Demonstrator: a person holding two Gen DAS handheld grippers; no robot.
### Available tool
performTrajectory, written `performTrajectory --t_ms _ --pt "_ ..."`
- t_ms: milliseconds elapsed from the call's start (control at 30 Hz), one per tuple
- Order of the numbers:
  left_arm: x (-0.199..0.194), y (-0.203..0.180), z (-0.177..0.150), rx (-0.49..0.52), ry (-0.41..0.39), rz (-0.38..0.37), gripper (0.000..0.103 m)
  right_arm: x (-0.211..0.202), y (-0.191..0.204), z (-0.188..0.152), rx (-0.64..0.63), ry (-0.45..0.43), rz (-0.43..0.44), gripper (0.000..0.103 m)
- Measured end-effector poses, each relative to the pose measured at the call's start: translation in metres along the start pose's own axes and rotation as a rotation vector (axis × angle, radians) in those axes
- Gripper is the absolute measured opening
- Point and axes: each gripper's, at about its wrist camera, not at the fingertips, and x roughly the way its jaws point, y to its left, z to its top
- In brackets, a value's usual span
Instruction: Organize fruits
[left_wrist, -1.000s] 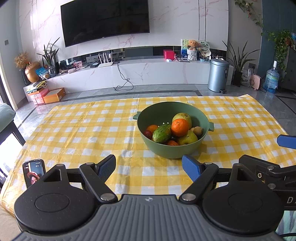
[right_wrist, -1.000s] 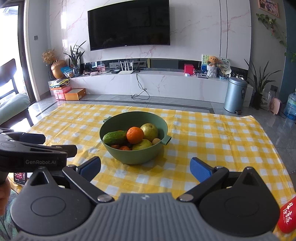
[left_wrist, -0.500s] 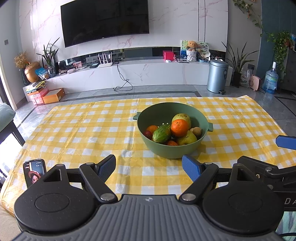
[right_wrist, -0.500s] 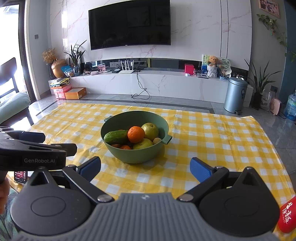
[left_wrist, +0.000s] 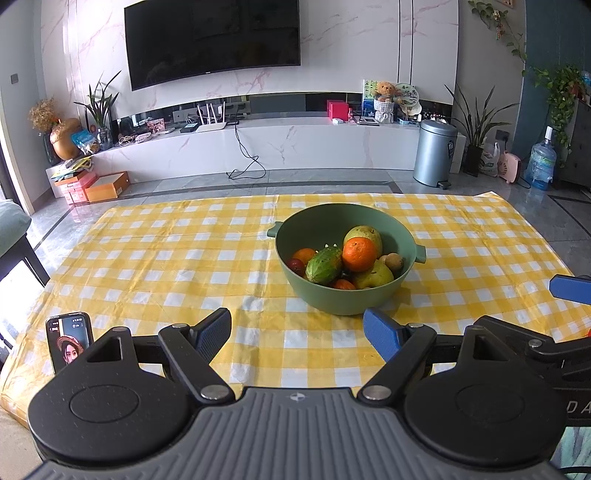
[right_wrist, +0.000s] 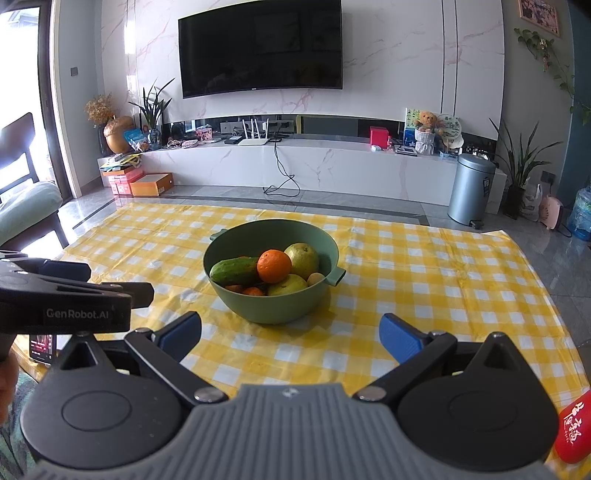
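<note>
A: Where does the fruit sit relative to the jaws?

B: The green bowl (left_wrist: 345, 291) stands on the desk (left_wrist: 155, 266) just ahead of the left gripper (left_wrist: 297, 332), a little toward its right jaw. From the right gripper (right_wrist: 290, 334) it lies ahead and slightly toward the left jaw. Both pairs of jaws are spread wide and hold nothing.

A: And the contents?

B: A round orange (right_wrist: 274, 266) rests on top, beside a bumpy cucumber (right_wrist: 234, 270), above a pale yellow-green pear (right_wrist: 287, 285). The bowl is smooth, deep, with small side handles.

A: Anything nearby?

B: A yellow-and-white checked cloth (right_wrist: 424, 273) covers the desk. A phone (left_wrist: 69, 341) stands upright beside the left gripper's left jaw. Nothing lies between either pair of jaws and the bowl.
</note>
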Motion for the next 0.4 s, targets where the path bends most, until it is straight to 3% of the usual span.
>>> performTrajectory --t_ms 400 --pt "-0.0017 -0.0006 0.001 -0.001 0.004 -0.017 0.095 -0.0004 0.0005 -0.0006 0.0 0.0 0.0 0.099"
